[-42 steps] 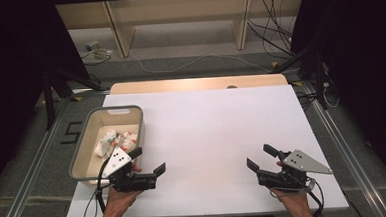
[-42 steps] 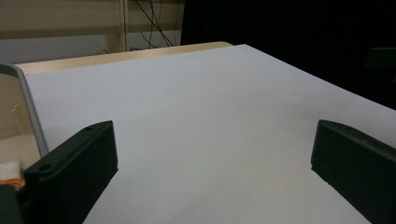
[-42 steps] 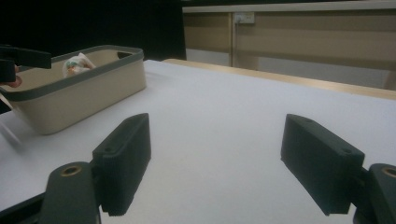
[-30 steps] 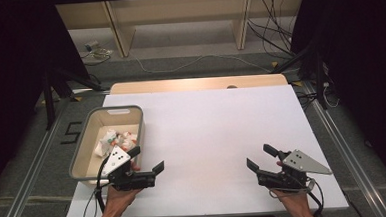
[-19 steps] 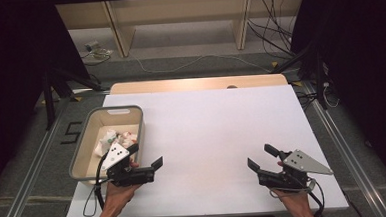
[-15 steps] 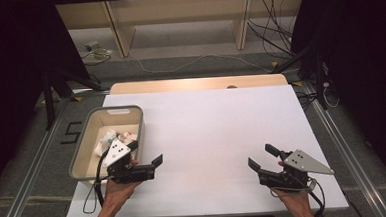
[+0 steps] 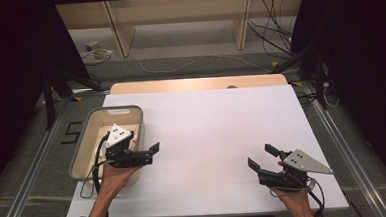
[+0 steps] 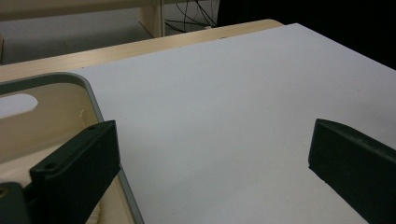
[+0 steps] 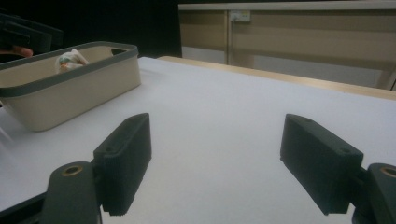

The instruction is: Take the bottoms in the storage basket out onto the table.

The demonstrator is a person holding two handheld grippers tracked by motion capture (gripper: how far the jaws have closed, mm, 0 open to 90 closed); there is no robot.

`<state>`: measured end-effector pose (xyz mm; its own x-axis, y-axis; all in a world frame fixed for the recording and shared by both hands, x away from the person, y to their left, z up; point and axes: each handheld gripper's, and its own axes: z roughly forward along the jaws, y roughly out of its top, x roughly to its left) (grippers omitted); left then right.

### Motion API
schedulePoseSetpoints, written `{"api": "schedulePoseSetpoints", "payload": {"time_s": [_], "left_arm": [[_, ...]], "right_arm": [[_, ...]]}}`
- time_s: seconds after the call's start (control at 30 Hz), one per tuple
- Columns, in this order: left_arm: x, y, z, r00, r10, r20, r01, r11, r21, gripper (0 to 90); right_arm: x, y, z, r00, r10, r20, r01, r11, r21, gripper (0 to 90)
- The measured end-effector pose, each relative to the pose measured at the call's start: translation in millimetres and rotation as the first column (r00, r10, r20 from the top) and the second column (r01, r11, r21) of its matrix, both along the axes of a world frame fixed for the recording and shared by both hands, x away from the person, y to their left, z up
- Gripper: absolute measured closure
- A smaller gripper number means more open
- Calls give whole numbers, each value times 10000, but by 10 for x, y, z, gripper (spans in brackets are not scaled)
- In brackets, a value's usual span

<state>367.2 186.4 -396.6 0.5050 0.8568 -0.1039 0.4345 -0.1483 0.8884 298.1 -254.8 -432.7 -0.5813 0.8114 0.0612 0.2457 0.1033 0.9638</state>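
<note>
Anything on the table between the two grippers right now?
No. In the high view, only bare white table lies between the left gripper and the right gripper.

the left gripper [image 7: 151, 153] is black with a pale grey plate dotted black, and just beside it sits a cream bin [image 7: 85, 149] with a dark grey rim. under both claws lies a plain white table sheet [image 7: 207, 133], edged in light wood at its far side. the right gripper [image 7: 263, 157] is black too, its plate grey.
</note>
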Motion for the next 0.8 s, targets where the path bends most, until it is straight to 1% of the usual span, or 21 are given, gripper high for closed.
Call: {"api": "schedulePoseSetpoints", "payload": {"time_s": [0.03, 0.07, 0.1, 0.13, 0.17, 0.23, 0.27, 0.3, 0.33, 0.37, 0.43, 0.47, 0.53, 0.57, 0.63, 0.67, 0.7, 0.73, 0.77, 0.8], "left_arm": [[45, 3, 23, 9996, 101, -266, -99, 9999, 85, 21], [45, 3, 23, 9996, 101, -266, -99, 9999, 85, 21], [65, 1, 31, 9994, 125, -335, -117, 9996, 238, 21], [102, 1, 43, 9989, 190, -428, -166, 9983, 555, 21], [122, 6, 49, 9985, 273, -469, -242, 9976, 653, 21], [163, 29, 64, 9975, 351, -621, -307, 9970, 713, 21], [186, 39, 75, 9961, 446, -760, -382, 9957, 846, 22], [186, 39, 75, 9961, 446, -760, -382, 9957, 846, 25], [211, 47, 84, 9944, 594, -870, -496, 9926, 1108, 25], [240, 66, 103, 9937, 693, -880, -569, 9891, 1358, 39], [258, 73, 111, 9931, 701, -936, -565, 9883, 1413, 41], [279, 84, 119, 9923, 727, -1005, -570, 9869, 1507, 41], [314, 116, 141, 9903, 851, -1101, -672, 9854, 1566, 41], [356, 161, 165, 9879, 906, -1259, -714, 9862, 1494, 41], [403, 213, 193, 9832, 1078, -1475, -847, 9843, 1549, 40], [403, 213, 193, 9832, 1078, -1475, -847, 9843, 1549, 40], [454, 265, 220, 9791, 1194, -1645, -936, 9832, 1566, 41], [454, 265, 220, 9791, 1194, -1645, -936, 9832, 1566, 40], [500, 317, 242, 9752, 1333, -1765, -1058, 9819, 1568, 41], [525, 349, 253, 9733, 1383, -1830, -1083, 9804, 1648, 42]], "right_arm": [[2, 2, 2, 10000, 2, -3, -2, 10000, 2, 257], [5, 2, 0, 10000, 19, 15, -19, 10000, 0, 257], [8, 4, -1, 10000, 29, -2, -29, 10000, -18, 257], [10, 6, -1, 10000, 23, 0, -23, 10000, -19, 257], [11, 8, -1, 10000, 31, 2, -31, 10000, -10, 257], [14, 13, -3, 10000, 59, -23, -59, 10000, -23, 257], [15, 17, -4, 10000, 65, -18, -65, 10000, -38, 257], [14, 19, -4, 10000, 72, -28, -72, 10000, -38, 257], [14, 19, -4, 10000, 72, -28, -72, 10000, -38, 257], [16, 21, -5, 10000, 98, -20, -98, 9999, -37, 256], [13, 21, -5, 9999, 104, -29, -104, 9999, -49, 256], [13, 21, -5, 9999, 104, -29, -104, 9999, -49, 256], [13, 20, -6, 9999, 100, -36, -100, 9999, -30, 256], [11, 19, -5, 10000, 95, -24, -95, 9999, -33, 256], [11, 19, -7, 9999, 119, -43, -119, 9999, -25, 256], [13, 19, -8, 9999, 122, -52, -122, 9999, -39, 254], [15, 20, -9, 9999, 130, -51, -130, 9999, -29, 254], [15, 20, -9, 9999, 130, -51, -130, 9999, -29, 254], [13, 25, -8, 9999, 149, -56, -149, 9999, -24, 254], [11, 27, -8, 9998, 173, -61, -173, 9998, -30, 254]]}}
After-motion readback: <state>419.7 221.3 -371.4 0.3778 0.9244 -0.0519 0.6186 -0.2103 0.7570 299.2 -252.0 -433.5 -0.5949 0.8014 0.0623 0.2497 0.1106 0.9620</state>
